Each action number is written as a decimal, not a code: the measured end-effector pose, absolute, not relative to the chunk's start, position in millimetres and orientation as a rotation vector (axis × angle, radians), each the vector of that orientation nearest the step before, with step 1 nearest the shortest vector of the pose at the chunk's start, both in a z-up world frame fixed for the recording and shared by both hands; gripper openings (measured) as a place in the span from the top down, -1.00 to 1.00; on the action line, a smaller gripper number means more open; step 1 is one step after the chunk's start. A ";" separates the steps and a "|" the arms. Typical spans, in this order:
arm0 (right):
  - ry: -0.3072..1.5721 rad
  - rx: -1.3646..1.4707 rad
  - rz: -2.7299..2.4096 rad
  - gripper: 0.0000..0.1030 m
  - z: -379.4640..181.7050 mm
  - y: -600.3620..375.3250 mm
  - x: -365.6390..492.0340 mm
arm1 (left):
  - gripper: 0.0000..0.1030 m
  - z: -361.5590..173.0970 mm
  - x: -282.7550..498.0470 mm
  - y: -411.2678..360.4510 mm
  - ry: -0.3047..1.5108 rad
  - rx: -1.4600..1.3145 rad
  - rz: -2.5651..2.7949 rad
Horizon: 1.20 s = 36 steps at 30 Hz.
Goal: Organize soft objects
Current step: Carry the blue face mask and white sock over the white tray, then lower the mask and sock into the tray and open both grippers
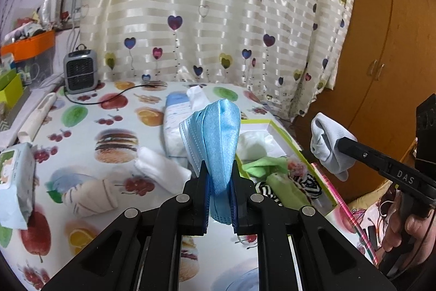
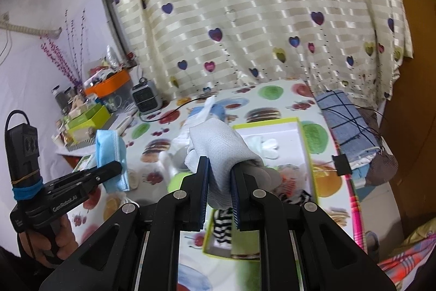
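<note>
Left wrist — mask (image 1: 218, 138) between tool (image 1: 218, 176) pads

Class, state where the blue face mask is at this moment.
The blue face mask is pinched in the left gripper, held above the fruit-print table, left of the green-rimmed box.

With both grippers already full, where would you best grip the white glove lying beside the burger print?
Probably across the narrow cuff end of the white fabric glove, coming from above. It lies flat on the fruit-print tablecloth with its cuff pointing towards the left gripper, clear of the cream striped sock, so a low pinch there would gather little else.
</note>
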State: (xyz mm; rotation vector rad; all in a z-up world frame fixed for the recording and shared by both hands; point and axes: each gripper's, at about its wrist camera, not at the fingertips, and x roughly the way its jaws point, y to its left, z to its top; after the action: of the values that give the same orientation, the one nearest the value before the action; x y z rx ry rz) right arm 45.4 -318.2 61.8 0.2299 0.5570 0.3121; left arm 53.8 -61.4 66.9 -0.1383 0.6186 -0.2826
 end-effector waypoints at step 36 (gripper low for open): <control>0.772 0.231 0.221 0.59 -21.0 -353.9 169.3 | 0.79 57.7 96.8 -103.1 0.673 -0.092 -0.338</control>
State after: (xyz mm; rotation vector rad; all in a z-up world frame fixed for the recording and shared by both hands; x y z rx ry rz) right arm 169.3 -353.9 -21.0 0.2313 0.7721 0.2209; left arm 96.8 -103.1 57.7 -0.0919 0.6725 -0.3382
